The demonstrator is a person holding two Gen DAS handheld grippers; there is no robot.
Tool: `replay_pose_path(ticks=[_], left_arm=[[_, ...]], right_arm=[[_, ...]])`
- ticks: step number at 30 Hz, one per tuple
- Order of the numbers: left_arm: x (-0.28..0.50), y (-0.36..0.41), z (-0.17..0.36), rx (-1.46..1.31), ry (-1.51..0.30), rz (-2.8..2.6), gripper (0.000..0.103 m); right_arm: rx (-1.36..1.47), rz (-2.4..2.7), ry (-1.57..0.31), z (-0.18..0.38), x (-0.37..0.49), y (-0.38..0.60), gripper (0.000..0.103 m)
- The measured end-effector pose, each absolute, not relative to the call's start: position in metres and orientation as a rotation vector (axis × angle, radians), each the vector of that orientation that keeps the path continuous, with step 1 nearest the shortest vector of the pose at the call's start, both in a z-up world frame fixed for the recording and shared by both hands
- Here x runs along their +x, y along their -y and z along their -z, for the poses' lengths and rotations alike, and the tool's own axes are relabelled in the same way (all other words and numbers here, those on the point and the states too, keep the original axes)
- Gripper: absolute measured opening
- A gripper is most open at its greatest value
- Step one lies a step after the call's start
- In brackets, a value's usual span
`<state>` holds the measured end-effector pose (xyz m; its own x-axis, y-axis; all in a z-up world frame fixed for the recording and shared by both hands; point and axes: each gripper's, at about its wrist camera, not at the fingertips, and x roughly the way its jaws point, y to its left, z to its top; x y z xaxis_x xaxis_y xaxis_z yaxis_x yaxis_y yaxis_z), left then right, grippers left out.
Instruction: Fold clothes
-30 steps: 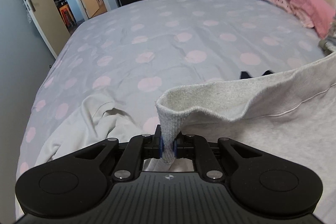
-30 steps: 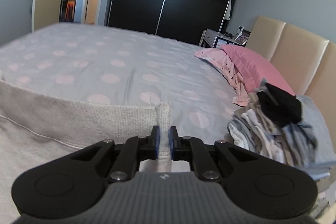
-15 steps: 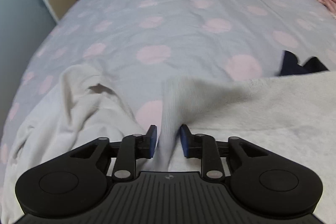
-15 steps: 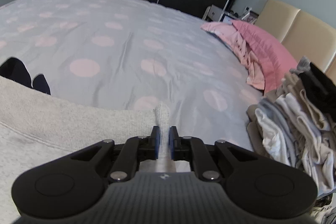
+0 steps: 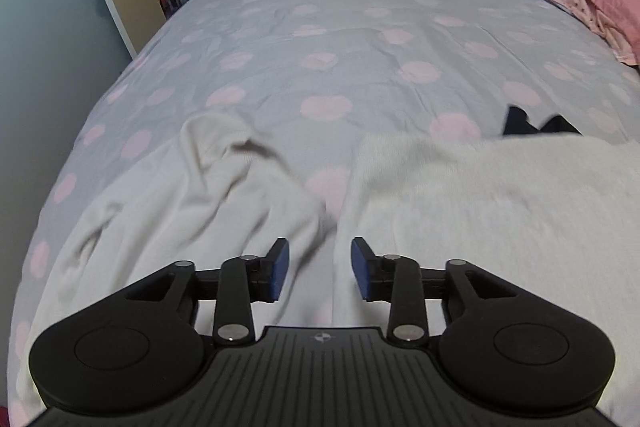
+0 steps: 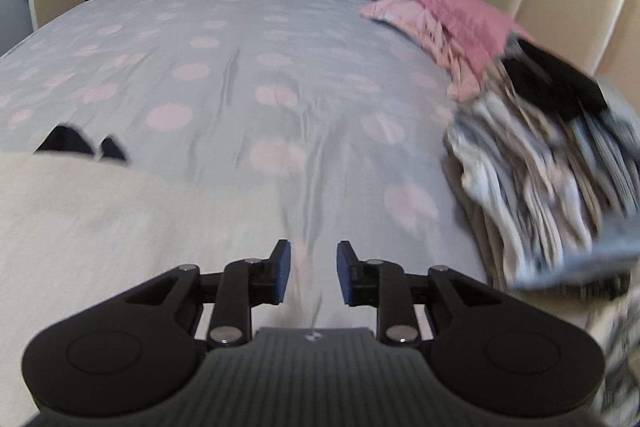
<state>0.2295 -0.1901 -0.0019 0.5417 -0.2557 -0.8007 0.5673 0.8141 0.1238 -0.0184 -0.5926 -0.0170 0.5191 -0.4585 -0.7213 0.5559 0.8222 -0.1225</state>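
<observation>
While the bed [image 5: 340, 39] carries the light grey garment [image 5: 500, 195] lying flat with a fold laid over, one fold looks finished. Its sleeve [image 5: 224, 163] sprawls left, so tucking that seems next. The left gripper [image 5: 319, 269] and right gripper [image 6: 313, 271] stand apart, empty.

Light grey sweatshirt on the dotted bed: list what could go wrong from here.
1. The light grey sweatshirt has a loose cream sleeve bunched to its left; folding on without smoothing it may trap creases.
2. A dark navy piece of fabric peeks from its far edge and could get dragged into the fold.
3. The slumped pile of mixed clothes lies close to the open right gripper, which might snag it.
</observation>
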Motion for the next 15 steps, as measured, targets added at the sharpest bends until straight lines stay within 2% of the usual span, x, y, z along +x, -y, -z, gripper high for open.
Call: replay_pose_path(ticks=[1,4,10,15], left_arm=[[0.222,0.181,0.002,0.374,-0.880,0.507,0.041],[0.199,0.158,0.007,0.329,-0.929,0.513,0.042],[0.165,0.127,0.026,0.254,-0.993,0.477,0.042],[0.160,0.105,0.043,0.075,-1.053,0.426,0.041]], right_arm=[[0.149,0.601,-0.835,0.017,-0.029,0.589,0.033],[0.239,0.572,-0.865,0.019,-0.064,0.577,0.039],[0.424,0.566,-0.890,0.033,-0.118,0.562,0.045],[0.616,0.589,-0.866,0.056,-0.147,0.561,0.047]])
